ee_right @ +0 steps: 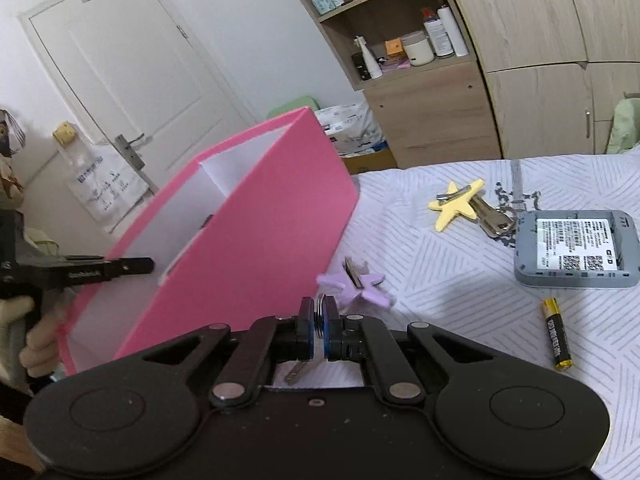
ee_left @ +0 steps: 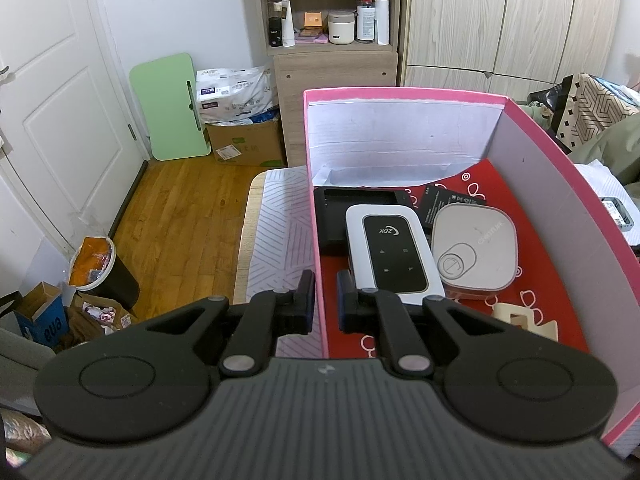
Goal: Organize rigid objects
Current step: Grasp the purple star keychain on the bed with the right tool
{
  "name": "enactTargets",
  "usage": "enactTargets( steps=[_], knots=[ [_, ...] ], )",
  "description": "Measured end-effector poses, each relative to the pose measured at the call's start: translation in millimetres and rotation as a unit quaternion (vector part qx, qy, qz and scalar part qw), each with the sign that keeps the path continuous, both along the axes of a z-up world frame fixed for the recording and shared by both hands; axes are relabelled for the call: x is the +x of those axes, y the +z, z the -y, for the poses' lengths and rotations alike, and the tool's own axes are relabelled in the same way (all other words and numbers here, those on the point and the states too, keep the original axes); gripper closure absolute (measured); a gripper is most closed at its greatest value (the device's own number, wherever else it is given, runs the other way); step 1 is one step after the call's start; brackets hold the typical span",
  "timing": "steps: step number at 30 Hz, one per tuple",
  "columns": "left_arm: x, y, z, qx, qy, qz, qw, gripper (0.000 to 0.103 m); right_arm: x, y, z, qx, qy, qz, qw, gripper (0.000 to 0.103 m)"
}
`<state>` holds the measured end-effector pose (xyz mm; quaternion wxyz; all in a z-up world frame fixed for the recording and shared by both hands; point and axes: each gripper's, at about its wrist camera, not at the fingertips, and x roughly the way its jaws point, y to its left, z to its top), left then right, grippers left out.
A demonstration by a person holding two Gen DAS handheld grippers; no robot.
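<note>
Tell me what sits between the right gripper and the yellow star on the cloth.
In the right wrist view, the purple star clip lies just beyond the right gripper; past it, bare patterned cloth runs up to the yellow star.

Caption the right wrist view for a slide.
Right gripper pinches a key ring beside the pink box; star keychains, battery and grey router await sorting.
</note>
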<state>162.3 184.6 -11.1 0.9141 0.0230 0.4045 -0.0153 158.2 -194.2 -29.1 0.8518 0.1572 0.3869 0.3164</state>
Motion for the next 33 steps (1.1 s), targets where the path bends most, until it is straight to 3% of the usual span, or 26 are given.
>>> enactTargets(
  steps=[6, 12, 16, 20, 24, 26, 29, 33],
  knots=[
    [0, 0, 0, 0.001, 0.0, 0.0, 1.0, 0.094, -3, 31, -1, 0.009, 0.015, 0.027, 0.999, 0.096],
    [0, 0, 0, 0.0, 0.0, 0.0, 1.0, 0.094, -9, 83, -7, 0.006, 0.045, 0.085, 0.995, 0.096],
    [0, 0, 0, -0.001, 0.001, 0.001, 1.0, 0.094, -16, 117, -21, -0.009, 0.085, 0.131, 0.988, 0.096],
    [-1, 0, 0, 0.0, 0.002, 0.004, 1.0, 0.094, -19, 136, -39, -0.004, 0.137, 0.145, 0.98, 0.096],
    [-1, 0, 1, 0.0, 0.002, 0.004, 1.0, 0.094, -14, 137, -63, 0.013, 0.196, 0.112, 0.974, 0.096],
    [-1, 0, 1, 0.0, 0.002, 0.004, 1.0, 0.094, -9, 129, -77, 0.02, 0.221, 0.075, 0.972, 0.096],
    [-1, 0, 0, -0.001, 0.003, 0.004, 1.0, 0.094, -2, 109, -104, 0.018, 0.254, 0.018, 0.967, 0.096],
    [-2, 1, 0, -0.001, 0.004, 0.005, 1.0, 0.094, 10, 72, -144, -0.017, 0.307, -0.045, 0.951, 0.096]
  ],
)
